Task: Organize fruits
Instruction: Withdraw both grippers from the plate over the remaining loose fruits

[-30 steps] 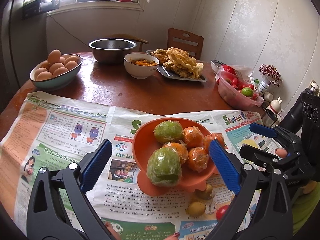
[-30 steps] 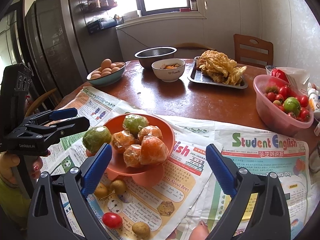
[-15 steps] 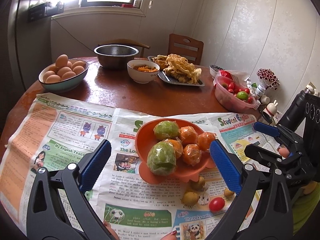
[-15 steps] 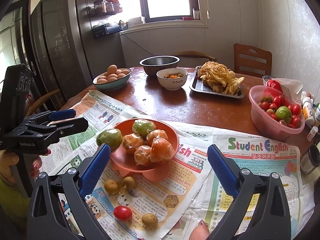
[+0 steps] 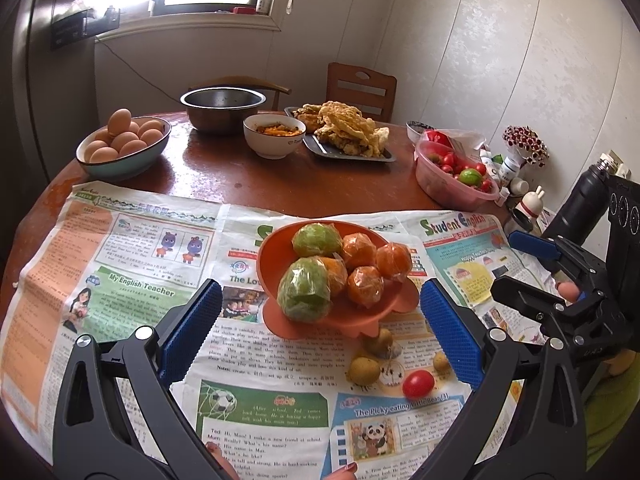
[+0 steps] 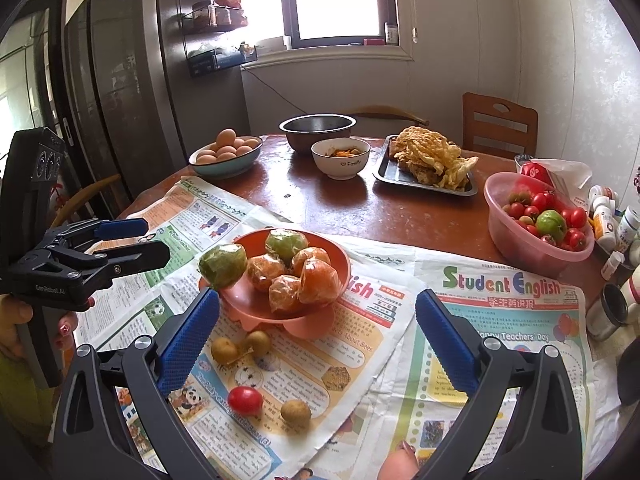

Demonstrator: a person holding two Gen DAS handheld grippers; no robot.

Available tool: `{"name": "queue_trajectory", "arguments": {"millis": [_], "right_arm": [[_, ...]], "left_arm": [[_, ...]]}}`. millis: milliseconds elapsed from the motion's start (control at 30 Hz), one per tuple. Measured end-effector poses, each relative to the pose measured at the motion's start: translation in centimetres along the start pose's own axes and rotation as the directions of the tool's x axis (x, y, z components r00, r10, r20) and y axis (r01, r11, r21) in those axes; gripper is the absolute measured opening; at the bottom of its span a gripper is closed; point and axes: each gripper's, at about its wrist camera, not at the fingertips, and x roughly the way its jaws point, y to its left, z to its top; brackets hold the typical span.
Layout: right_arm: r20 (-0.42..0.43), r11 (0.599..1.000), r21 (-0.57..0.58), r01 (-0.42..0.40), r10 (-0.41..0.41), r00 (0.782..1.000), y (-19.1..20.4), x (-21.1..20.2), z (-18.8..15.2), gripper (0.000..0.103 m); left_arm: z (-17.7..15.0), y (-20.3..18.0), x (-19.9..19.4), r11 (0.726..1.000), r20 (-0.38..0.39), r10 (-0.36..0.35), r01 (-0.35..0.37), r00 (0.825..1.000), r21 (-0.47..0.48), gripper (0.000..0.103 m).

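An orange footed bowl (image 5: 267, 254) (image 6: 341, 258) stands on newspaper, piled with two wrapped green fruits (image 5: 306, 296) and several wrapped oranges (image 5: 394, 262). In front of it lie a red cherry tomato (image 5: 418, 385) (image 6: 245, 400) and three small brown longans (image 5: 364, 370) (image 6: 295, 411). My left gripper (image 5: 320, 286) is open, its blue pads either side of the bowl and short of it. My right gripper (image 6: 318, 294) is open too, framing the bowl from the other side. Each gripper also shows in the other's view: the right gripper (image 5: 502, 260), the left gripper (image 6: 158, 240). Neither holds anything.
The newspaper (image 5: 120, 260) covers the near half of a round wooden table. Behind it sit a bowl of eggs (image 5: 120, 160), a steel bowl (image 5: 222, 108), a white bowl (image 5: 274, 146) and a tray of fried food (image 5: 344, 152). A pink tub of tomatoes (image 6: 520, 240) and small bottles (image 6: 604, 216) crowd the right.
Both grippers have drawn back and up from the bowl, so it looks smaller and the loose fruits in front of it show fully. Both stayed open.
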Motion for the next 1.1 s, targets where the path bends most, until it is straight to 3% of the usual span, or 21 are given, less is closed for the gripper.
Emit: {"name": "queue_trajectory", "arguments": {"millis": [700, 1100], "right_arm": [[-0.064, 0.999, -0.023, 0.036, -0.038, 0.997, 0.5, -0.5, -4.5, 0.098], [-0.112, 0.998, -0.051, -0.024, 0.018, 0.994, 3.3, -0.6, -7.4, 0.098]], "left_arm": [[-3.5, -1.2, 0.3, 0.998, -0.072, 0.017, -0.013, 0.997, 0.056, 0.093], [-5.4, -1.3, 1.6, 0.996, -0.14, 0.043, -0.031, 0.989, 0.084, 0.093]]}}
